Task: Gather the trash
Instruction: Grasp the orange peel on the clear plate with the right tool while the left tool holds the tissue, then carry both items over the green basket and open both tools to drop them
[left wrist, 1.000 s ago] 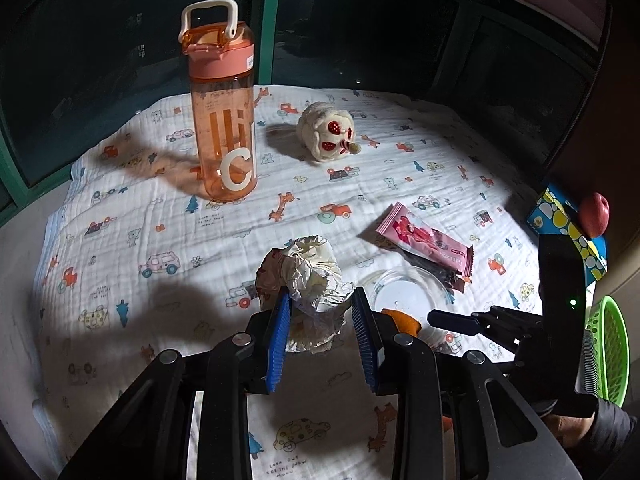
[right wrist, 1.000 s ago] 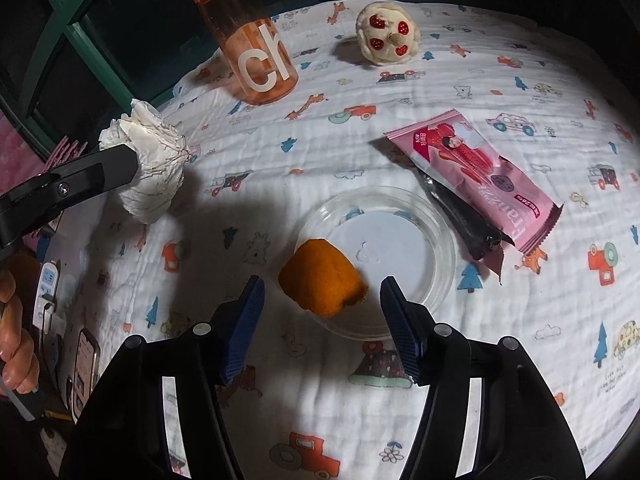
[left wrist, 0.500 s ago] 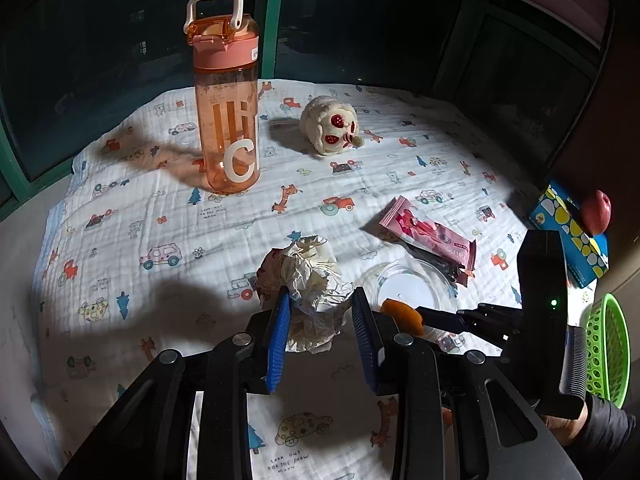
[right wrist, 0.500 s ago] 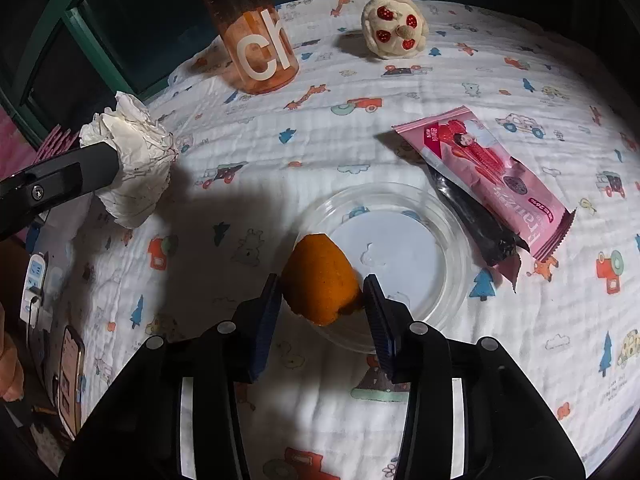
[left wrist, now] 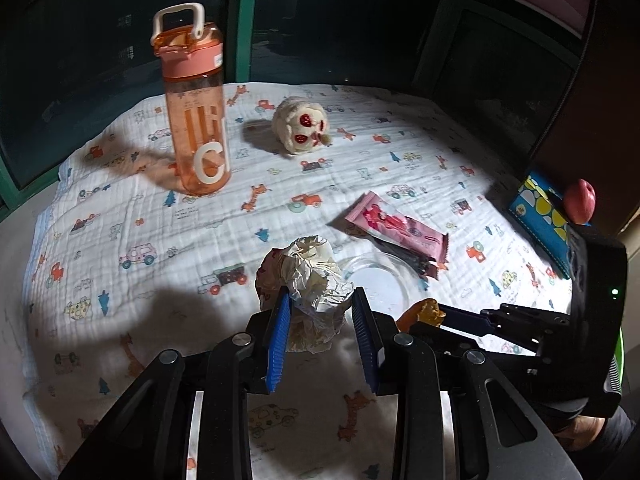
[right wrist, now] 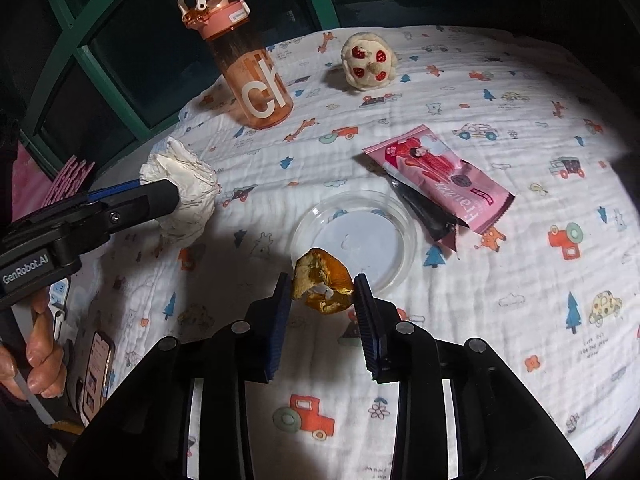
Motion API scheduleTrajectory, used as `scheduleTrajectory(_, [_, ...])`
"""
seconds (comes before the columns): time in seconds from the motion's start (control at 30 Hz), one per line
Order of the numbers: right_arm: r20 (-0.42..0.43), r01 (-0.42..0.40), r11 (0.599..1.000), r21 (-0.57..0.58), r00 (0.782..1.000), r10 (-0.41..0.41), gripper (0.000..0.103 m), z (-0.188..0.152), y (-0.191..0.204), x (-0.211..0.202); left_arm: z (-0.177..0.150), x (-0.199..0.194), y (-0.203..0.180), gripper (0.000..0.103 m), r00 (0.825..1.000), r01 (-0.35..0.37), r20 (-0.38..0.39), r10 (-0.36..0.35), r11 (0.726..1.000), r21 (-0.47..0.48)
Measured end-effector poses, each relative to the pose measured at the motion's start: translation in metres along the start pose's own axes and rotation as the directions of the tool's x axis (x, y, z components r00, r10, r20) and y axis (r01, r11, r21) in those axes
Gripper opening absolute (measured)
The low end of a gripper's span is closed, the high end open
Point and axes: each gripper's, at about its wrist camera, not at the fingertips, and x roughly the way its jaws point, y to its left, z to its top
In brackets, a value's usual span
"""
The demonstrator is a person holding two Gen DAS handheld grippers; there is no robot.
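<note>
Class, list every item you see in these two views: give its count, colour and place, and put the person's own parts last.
Water bottle: 1, orange, far left, upright.
Plush toy: 1, cream with red spots, far centre.
Snack wrapper: 1, pink, right of dish.
Dark wrapper: 1, black, partly under the pink one.
Dish: 1, clear, centre of cloth.
Printed cloth: 1, white, covering the table.
Crumpled paper: 1, white, in left tool.
Orange peel: 1, orange, in right tool.
Phone: 1, lower left edge.
Left tool: shut on paper.
Right tool: shut on peel.
Hand: holding left tool.
</note>
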Motion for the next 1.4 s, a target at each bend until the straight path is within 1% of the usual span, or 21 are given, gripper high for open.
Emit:
scheduleTrajectory(0.17, [0.032,0.012,0.999,0.041,0.999,-0.014,0.032,-0.013,-0.013,-0.028,0.000,-0.001,-0.024,0.030,0.999,0.031,0.007,-0.031,0.999,0.032])
scheduleTrajectory(0.43, [0.087,0.070,0.994,0.087,0.993,-0.078,0.032,-0.040,-0.037,-0.075,-0.005,-0.004,-0.069,0.030,0.995,0.095,0.003,-0.096,0.991,0.091])
scheduleTrajectory(0.7, [0.118,0.143,0.978,0.154,0.980,-0.162,0.032,-0.075,-0.072,-0.126,-0.012,0.001,-0.136,0.030,0.984,0.178,-0.027,-0.176,0.968,0.179])
scheduleTrajectory(0.87, [0.157,0.193,0.960,0.200,0.961,-0.226,0.032,-0.097,-0.093,-0.164,-0.016,0.003,-0.183,0.030,0.973,0.233,-0.048,-0.228,0.944,0.236])
scheduleTrajectory(1.0, [0.177,0.229,0.939,0.256,0.944,-0.278,0.032,-0.116,-0.115,-0.193,-0.018,0.002,-0.221,0.030,0.962,0.274,-0.061,-0.268,0.918,0.286])
scheduleTrajectory(1.13, [0.181,0.270,0.909,0.317,0.924,-0.338,0.032,-0.137,-0.137,-0.218,-0.022,0.002,-0.256,0.030,0.949,0.313,-0.081,-0.303,0.891,0.328])
scheduleTrajectory(1.4, [0.165,0.347,0.832,0.433,0.877,-0.451,0.032,-0.182,-0.178,-0.265,-0.037,-0.001,-0.325,0.030,0.922,0.385,-0.127,-0.366,0.828,0.407])
